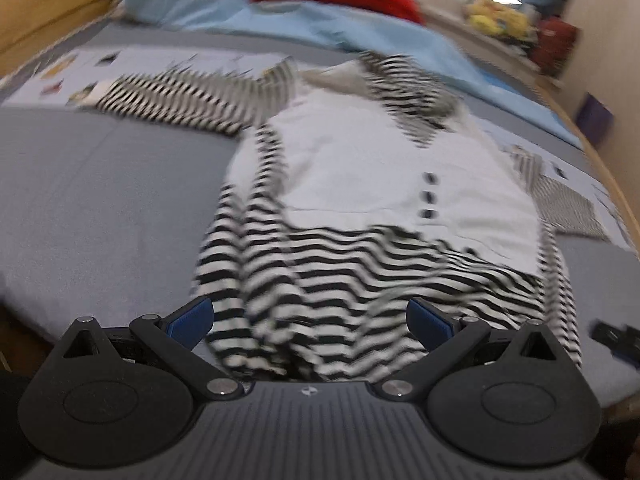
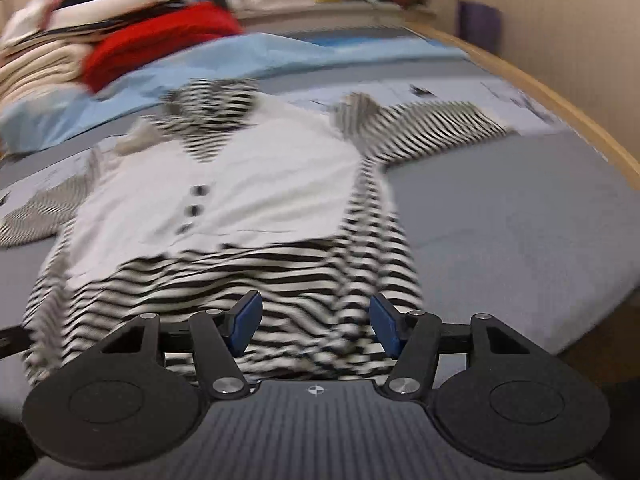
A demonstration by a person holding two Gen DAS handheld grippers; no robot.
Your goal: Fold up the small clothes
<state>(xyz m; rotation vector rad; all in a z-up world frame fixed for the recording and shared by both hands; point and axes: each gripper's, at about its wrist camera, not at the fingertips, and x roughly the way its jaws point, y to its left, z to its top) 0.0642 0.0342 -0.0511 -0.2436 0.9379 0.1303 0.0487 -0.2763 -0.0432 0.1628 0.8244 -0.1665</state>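
— Two grippers hang over one big bed (image 1: pixel 100 200) in grey sheeting, and spread flat across it lies the small garment (image 1: pixel 380 184): white front, three dark buttons, black-and-white striped sleeves and hem

— Which step would you call it?

— The very start of a fold, by my reckoning. The garment is laid out face up, sleeves (image 2: pixel 432 128) thrown wide to either side, nothing turned over yet. Both tools are lined up on the near hem, one toward each lower corner

— And their jaws?

— The left gripper (image 1: pixel 310 320) stands wide apart, striped cloth lying between its blue pads (image 1: pixel 192 318) but not pinched. The right gripper (image 2: pixel 316 326) is narrower, also astride the striped hem (image 2: pixel 312 312), pads clear of the fabric as far as the blur lets me judge. Neither has hold of anything

— Next move?

— Likely both need to drop onto the hem, close on the edge together, then carry it up toward the collar (image 2: pixel 212 108) evenly so the cloth doesn't skew

— Any bins or baskets?

— None that I can see. Only a loose pile of clothes (image 2: pixel 120 40) at the bed's far end, red one on the blue sheet (image 1: pixel 320 28), and something yellow (image 1: pixel 496 16) beyond, too blurred to name
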